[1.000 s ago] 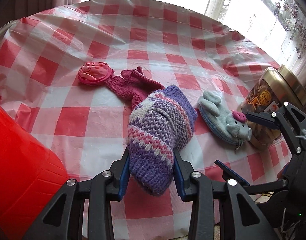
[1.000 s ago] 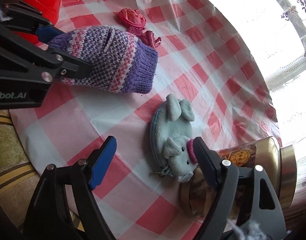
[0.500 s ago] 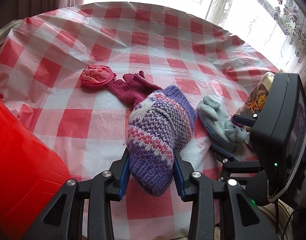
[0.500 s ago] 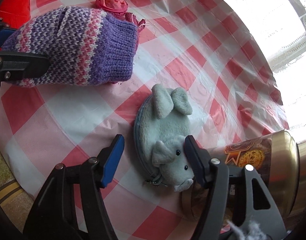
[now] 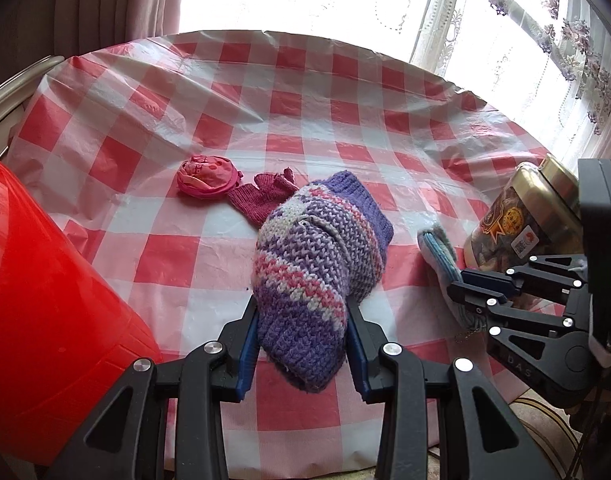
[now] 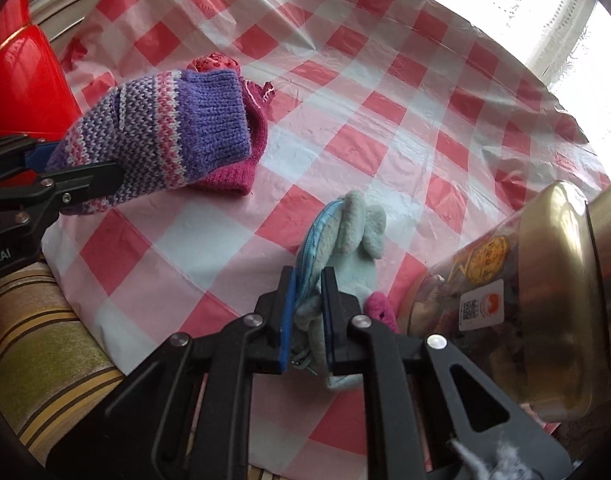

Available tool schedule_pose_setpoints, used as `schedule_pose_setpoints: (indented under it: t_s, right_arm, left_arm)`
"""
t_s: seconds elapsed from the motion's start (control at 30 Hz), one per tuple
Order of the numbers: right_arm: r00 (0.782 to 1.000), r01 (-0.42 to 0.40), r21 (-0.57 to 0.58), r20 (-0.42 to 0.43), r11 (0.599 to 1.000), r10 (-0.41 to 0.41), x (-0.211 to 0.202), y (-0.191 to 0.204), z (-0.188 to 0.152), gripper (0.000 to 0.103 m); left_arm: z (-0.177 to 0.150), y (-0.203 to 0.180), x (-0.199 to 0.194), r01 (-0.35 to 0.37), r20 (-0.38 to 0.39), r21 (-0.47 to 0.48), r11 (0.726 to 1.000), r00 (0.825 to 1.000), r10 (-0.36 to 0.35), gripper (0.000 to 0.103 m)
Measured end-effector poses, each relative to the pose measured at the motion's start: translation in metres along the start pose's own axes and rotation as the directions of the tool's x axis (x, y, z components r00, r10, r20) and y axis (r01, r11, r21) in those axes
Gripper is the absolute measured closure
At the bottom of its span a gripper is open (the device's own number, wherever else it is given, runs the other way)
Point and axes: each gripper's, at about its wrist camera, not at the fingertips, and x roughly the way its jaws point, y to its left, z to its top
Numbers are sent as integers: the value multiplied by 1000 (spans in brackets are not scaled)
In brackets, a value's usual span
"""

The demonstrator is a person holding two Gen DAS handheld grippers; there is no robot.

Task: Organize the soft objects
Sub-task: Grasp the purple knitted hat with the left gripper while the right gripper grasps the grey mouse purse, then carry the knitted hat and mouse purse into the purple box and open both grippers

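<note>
My left gripper is shut on a purple, pink and white knitted sock, whose cuff end rests on the table; the sock also shows at the left of the right wrist view. My right gripper is shut on a pale blue plush pouch with ears and a pink bow, tipped up on its edge. In the left wrist view that pouch shows edge-on in the right gripper. Behind the sock lie a magenta knitted glove and a pink scrunched cloth.
A red bucket stands at the left edge of the red-and-white checked tablecloth. A clear jar with a gold lid lies on its side at the right, close to the pouch. A striped cushion sits below the table's edge.
The right gripper closed on the plush pouch and rolled, lifting it from flat onto its edge. The left gripper kept its hold on the sock with little movement.
</note>
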Motion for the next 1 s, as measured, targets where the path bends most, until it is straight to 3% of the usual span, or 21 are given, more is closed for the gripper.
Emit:
schedule_pose_setpoints:
  t_s: [0.3,0.6,0.73,0.8,0.87,0.9,1.0]
  right_arm:
    - [992,-117,115,58,986,111,-42,-14,-16,94]
    - [986,-152,176,96,973,136,-74,-28,-40,97]
    - [989,-147,187,49,971,140,-68,-30,-49,95]
    - [991,-134,183,36,974,130,-65,-28,-50,83]
    - [983,-184,188,58,965,176,-61,-26,-48,34]
    - [981,-190,192,63,963,181,-58,-24,-47,27]
    - [983,-180,176,50,968,174,-44,-18,-40,25]
  left_arm:
    - [-3,-5,-19,4,40,-9,1000,999,-4,64]
    - [-10,-14,-37,19,63,-14,1000,998,-18,64]
    - [-12,-16,-40,24,63,-15,1000,998,-23,64]
    - [-13,-18,-41,26,63,-14,1000,998,-25,64]
    - [-14,-20,-42,29,64,-8,1000,998,-29,64]
    - [-14,-20,-43,30,64,-7,1000,998,-30,64]
    - [-15,-20,-43,33,62,-6,999,998,-32,64]
